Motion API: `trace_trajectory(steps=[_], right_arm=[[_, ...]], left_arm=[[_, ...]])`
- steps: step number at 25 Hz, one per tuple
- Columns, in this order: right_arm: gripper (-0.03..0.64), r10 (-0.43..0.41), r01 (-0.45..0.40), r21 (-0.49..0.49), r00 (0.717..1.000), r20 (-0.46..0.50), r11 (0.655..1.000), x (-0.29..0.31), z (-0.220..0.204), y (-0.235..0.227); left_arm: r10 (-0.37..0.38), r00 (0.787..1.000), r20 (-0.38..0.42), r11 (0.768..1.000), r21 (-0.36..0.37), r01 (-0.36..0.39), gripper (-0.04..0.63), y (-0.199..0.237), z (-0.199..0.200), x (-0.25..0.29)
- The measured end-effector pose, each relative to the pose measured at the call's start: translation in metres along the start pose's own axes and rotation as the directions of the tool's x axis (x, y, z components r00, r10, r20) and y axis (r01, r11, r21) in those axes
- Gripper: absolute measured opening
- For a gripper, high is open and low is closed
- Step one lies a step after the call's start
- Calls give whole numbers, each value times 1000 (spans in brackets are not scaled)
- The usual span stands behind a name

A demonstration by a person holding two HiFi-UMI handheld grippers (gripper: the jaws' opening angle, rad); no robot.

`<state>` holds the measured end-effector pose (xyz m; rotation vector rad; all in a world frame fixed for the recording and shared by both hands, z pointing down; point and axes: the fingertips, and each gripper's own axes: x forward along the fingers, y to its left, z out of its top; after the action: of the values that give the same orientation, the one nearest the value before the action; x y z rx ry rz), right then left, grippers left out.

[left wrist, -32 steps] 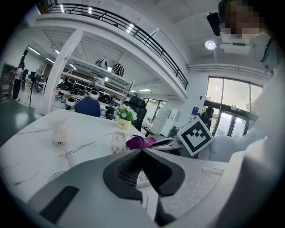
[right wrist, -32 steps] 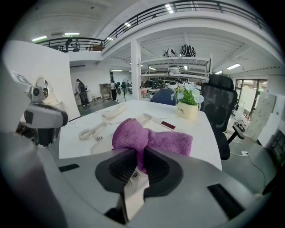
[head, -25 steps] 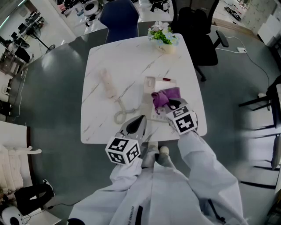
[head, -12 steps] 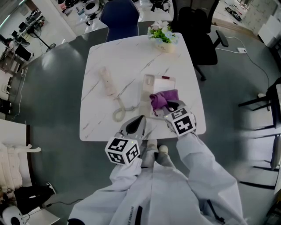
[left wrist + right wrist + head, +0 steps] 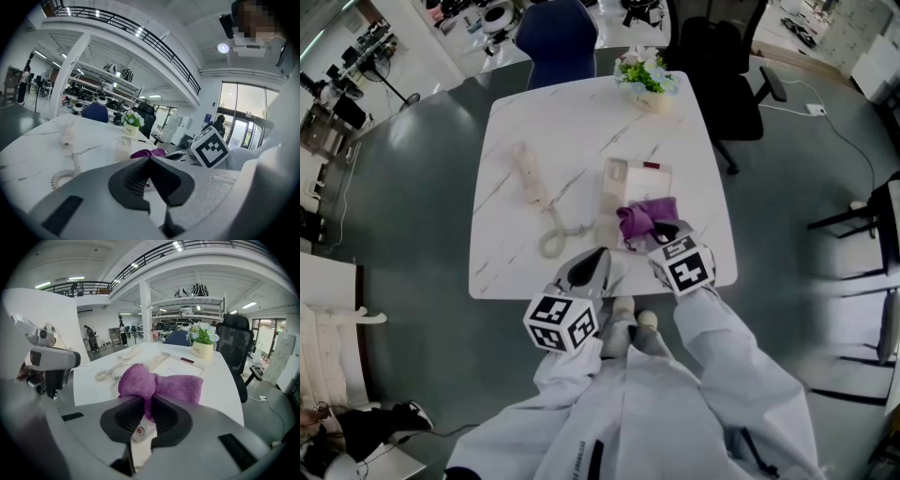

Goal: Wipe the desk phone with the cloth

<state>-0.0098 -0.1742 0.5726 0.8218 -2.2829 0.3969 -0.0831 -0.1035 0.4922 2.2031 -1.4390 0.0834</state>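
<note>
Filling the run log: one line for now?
right gripper: shut on cloth | cloth: on desk phone | left gripper: shut, empty

Desk phone (image 5: 635,176): its 6 o'clock half in the head view lies under the purple cloth (image 5: 645,216), so the keys there cannot be seen.
Cloth fold: the pinched part disappears between the jaws of the right gripper (image 5: 146,401).
Right gripper jaws, head view: covered by its marker cube (image 5: 683,265).
Desk (image 5: 581,122): the near edge at 6 o'clock is partly hidden behind both grippers.
Blue chair (image 5: 555,37): cut off by the top edge at 12 o'clock.
Flower pot (image 5: 203,350): the small print on its label is unreadable.
</note>
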Motion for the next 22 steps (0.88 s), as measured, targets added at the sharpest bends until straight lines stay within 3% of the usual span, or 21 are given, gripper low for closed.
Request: trace_trajectory(steps=[22], right_arm=[[32,49,-49,24,999,2,999,-12,-23,21]], left_arm=[[6,1000,13,1000,0,-6,-2,-9,-1,-6]])
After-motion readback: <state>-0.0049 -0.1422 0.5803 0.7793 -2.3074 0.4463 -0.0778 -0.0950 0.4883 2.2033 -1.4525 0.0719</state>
